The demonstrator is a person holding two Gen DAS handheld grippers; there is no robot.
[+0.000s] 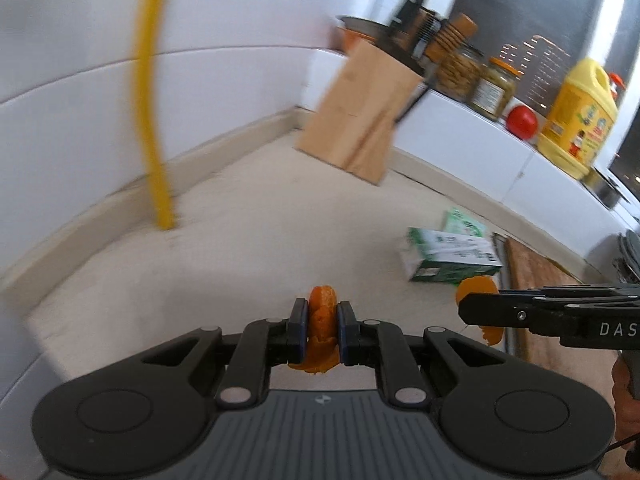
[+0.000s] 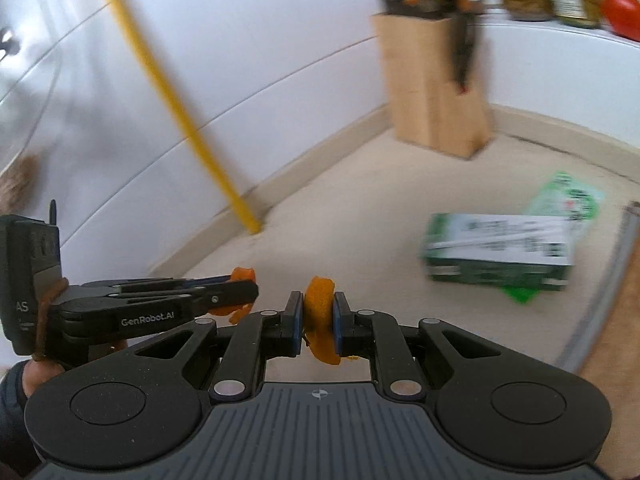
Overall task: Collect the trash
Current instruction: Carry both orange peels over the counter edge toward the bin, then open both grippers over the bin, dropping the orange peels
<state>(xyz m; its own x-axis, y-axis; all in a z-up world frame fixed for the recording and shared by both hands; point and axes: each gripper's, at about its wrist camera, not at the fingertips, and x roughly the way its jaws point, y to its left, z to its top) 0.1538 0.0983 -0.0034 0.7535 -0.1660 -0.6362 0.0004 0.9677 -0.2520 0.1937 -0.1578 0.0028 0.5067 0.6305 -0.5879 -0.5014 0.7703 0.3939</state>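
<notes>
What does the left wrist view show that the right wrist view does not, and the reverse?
Only the left wrist view: the big yellow plastic oil jug and the brown wooden cutting board.

Only the right wrist view: the left gripper from the side, shut on its orange peel piece.

Both: the green-and-white carton lying on the beige counter, the wooden knife block, the yellow pipe, the red tomato.
</notes>
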